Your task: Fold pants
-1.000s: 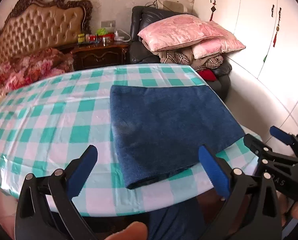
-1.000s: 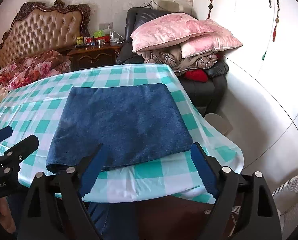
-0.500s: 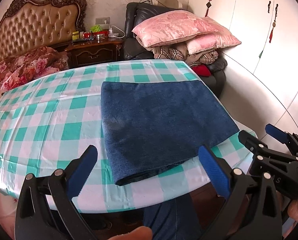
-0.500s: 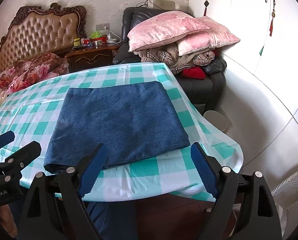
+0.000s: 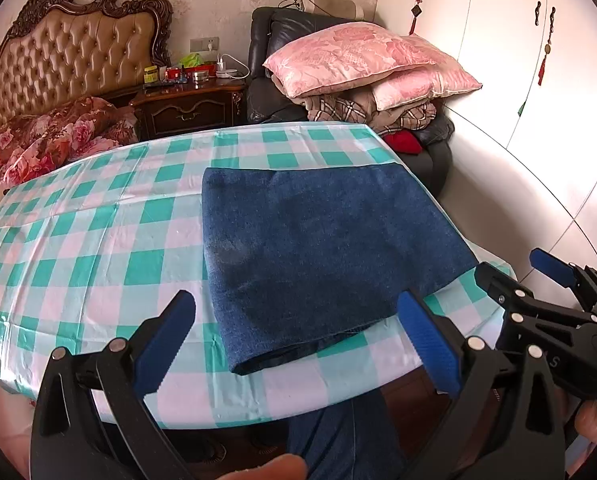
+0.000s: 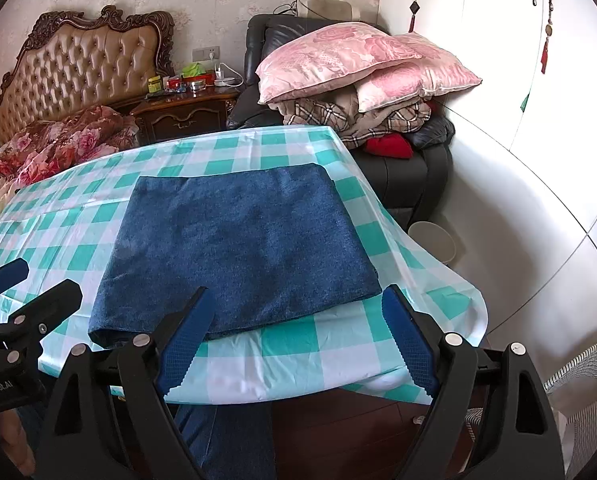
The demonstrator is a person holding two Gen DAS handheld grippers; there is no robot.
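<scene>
The dark blue pants (image 5: pixel 322 256) lie folded into a flat rectangle on the right part of the table with the green and white checked cloth (image 5: pixel 98 240); they also show in the right wrist view (image 6: pixel 238 252). My left gripper (image 5: pixel 298 340) is open and empty, held back over the table's near edge, in front of the pants' near fold. My right gripper (image 6: pixel 294 340) is open and empty, also at the near edge. Each gripper shows at the side of the other's view: the right one (image 5: pixel 554 292), the left one (image 6: pixel 22 292).
A bed with a tufted headboard (image 5: pixel 70 56) and a dark nightstand (image 5: pixel 186 108) stand behind the table. A black armchair piled with pink pillows (image 5: pixel 358 56) is at the back right. White wardrobe doors (image 5: pixel 538 80) line the right. A white bin (image 6: pixel 434 240) stands on the floor.
Both grippers have drawn back and risen a little from the table; the pants look smaller and farther. Both stay open and the pants have not moved.
</scene>
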